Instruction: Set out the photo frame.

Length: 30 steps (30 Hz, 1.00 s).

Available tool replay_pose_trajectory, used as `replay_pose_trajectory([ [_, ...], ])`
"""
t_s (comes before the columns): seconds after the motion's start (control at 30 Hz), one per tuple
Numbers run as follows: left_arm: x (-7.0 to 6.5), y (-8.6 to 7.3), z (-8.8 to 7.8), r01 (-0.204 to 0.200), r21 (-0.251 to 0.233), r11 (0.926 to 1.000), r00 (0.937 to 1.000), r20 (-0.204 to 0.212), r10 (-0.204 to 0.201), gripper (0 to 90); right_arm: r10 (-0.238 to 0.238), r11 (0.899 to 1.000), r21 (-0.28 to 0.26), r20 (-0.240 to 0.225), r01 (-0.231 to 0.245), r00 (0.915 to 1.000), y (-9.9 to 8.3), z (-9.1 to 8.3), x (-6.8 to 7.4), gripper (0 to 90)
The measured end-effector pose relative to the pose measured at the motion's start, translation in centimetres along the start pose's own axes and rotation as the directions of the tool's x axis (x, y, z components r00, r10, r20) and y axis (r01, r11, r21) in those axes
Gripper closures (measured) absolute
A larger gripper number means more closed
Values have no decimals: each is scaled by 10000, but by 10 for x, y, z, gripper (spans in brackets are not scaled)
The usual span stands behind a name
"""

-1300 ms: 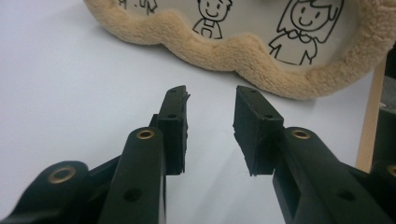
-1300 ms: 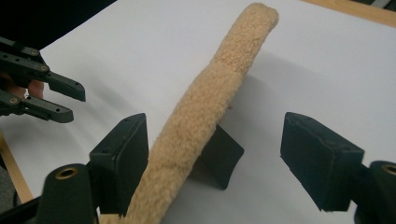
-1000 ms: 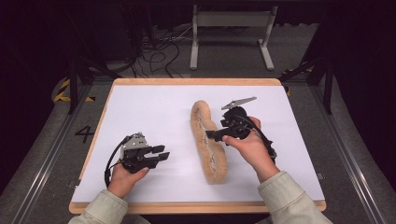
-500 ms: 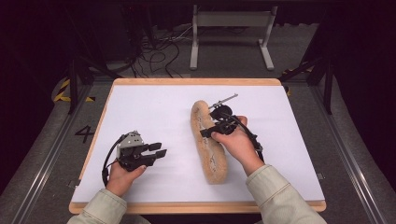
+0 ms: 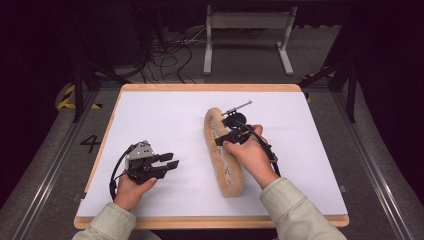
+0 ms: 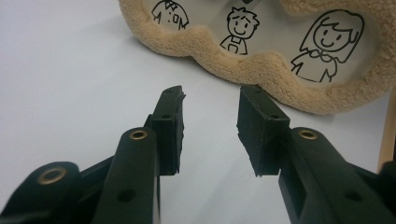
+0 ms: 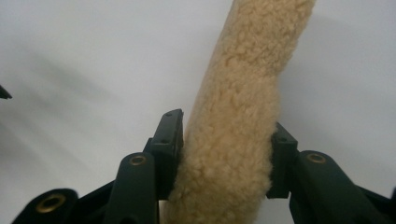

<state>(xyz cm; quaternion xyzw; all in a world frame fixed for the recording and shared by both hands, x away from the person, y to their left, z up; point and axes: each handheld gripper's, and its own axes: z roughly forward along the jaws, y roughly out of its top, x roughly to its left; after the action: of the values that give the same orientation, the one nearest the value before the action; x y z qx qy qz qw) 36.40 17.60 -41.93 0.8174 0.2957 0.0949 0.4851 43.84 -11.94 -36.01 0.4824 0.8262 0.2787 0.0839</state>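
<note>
A long tan fleecy pouch (image 5: 231, 175) lies lengthwise on the white tabletop (image 5: 165, 115), right of centre. Its face carries cartoon figures on a white panel (image 6: 261, 28). My right gripper (image 5: 227, 136) reaches over its upper half. Its jaws have just been closing, and both pads now press the sides of the fleecy pouch (image 7: 247, 70) held between them (image 7: 226, 126). My left gripper (image 5: 169, 161) rests low at the near left, open and with nothing in it. It points at the pouch's edge (image 6: 261, 70), which lies just beyond its fingertips (image 6: 210, 95).
The white top has a wooden rim (image 5: 210, 87). Behind the table stand a grey metal frame (image 5: 245, 20) and loose cables (image 5: 165, 55) on the floor. A painted "4" (image 5: 91, 143) marks the floor at the left.
My right gripper moved left and down onto the pouch, and its jaws closed from wide open onto the pouch's sides. The left gripper stayed where it was.
</note>
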Motion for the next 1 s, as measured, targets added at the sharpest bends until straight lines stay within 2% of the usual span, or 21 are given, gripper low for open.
replay_pose_trajectory([
  [0.23,0,0,0,-14,1,10000,10000,-4,14,612,336,9989,290,615,-354,9975,3,0,7,616],
  [0.43,0,0,-1,21,-49,10000,10000,-44,-22,613,664,9976,181,580,-675,9961,3,0,6,651],
  [0.5,0,0,-1,47,-87,10000,10000,-52,-48,612,819,9965,116,414,-824,9958,3,0,5,663],
  [0.63,1,0,-2,39,-92,10000,10000,-33,-39,614,857,9962,135,360,-863,9957,5,-2,3,664],
  [0.77,1,-1,-3,79,-109,9999,9999,-76,-80,614,666,9977,105,417,-671,9969,8,-9,1,666],
  [0.9,1,-1,-3,85,-86,9999,9999,-93,-86,614,349,9994,44,286,-350,9990,11,-16,-1,666],
  [1.0,1,-4,-6,160,-145,9998,9997,-202,-162,614,-515,9987,43,221,514,9984,17,-26,-1,666],
])
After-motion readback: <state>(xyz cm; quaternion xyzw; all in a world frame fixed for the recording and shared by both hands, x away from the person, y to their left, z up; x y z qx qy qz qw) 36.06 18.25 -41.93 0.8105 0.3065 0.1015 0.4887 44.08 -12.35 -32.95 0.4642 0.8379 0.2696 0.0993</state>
